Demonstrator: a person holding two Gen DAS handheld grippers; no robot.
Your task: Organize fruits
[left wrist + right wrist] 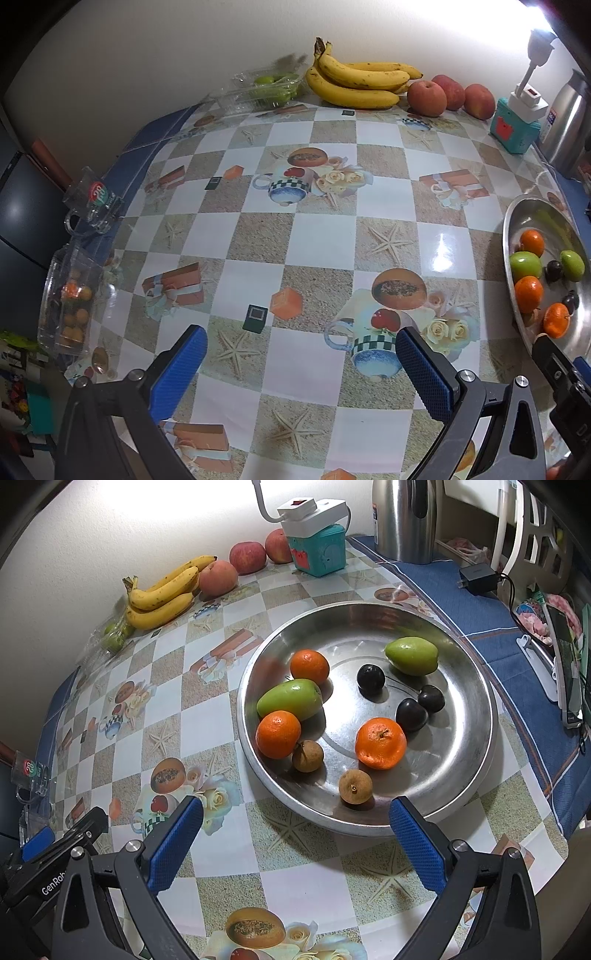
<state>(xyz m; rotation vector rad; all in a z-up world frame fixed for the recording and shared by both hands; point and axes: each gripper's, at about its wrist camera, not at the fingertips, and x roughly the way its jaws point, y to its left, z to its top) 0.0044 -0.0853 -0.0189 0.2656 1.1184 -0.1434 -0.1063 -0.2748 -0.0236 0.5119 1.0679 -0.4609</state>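
So the metal bowl [476,686] is where your sorting seems to be happening, and it's sitting on the right side of the surface [229,853], just ahead of your right gripper [295,843]. Inside it you've got three oranges [380,743], two green fruits [290,698], three dark plums [371,678] and two small brown fruits [354,786], all loose and mixed together, not grouped by kind.

Your right gripper is spread wide with nothing between the pads, hanging just short of the bowl's near rim. Closest thing to it is the brown fruit at the front of the bowl. Your left gripper [301,363] is also wide apart and empty, hovering over a bare patch of the checkered cloth, well away from any fruit.

Farther out, along the back wall, the bananas [360,83] and three apples [426,98] sit right on the surface, untouched as far as I can tell. Left of the bananas there's a clear plastic tray [258,90] with more green fruit in it, and at the left edge another clear container [70,295] with small orange-ish fruit inside.

My read: you're maybe midway. A good handful is in the bowl, but the bananas, apples and both plastic containers are not yet dealt with. Whether the bowl contents need grouping too, can't say from the task line.
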